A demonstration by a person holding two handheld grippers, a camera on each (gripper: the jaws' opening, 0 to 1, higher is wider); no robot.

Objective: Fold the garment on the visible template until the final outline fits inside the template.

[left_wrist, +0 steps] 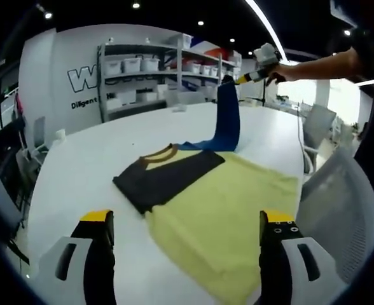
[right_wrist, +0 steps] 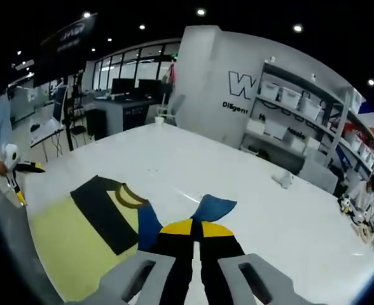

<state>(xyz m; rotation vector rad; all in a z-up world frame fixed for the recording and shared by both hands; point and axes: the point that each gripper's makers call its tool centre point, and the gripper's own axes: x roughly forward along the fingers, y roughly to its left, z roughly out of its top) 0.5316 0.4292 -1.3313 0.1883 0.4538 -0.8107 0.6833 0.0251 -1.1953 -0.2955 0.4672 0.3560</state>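
White table (left_wrist: pixel 79 165) stretches ahead of both my grippers, shelving (left_wrist: pixel 142 70) behind it. On it lies the yellow template (left_wrist: pixel 231 216), just beyond my left gripper (left_wrist: pixel 186 222), whose jaws stand apart, holding nothing. The garment (left_wrist: pixel 165 178) lies dark and part-folded on the template's far corner. My right gripper (right_wrist: pixel 196 236) is clamped on its blue sleeve (right_wrist: pixel 214 206), lifted off the table.

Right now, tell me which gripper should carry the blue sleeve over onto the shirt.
Right. The right gripper is already shut on the blue sleeve, holding it lifted above the shirt. The left gripper hangs open, short of the yellow template.
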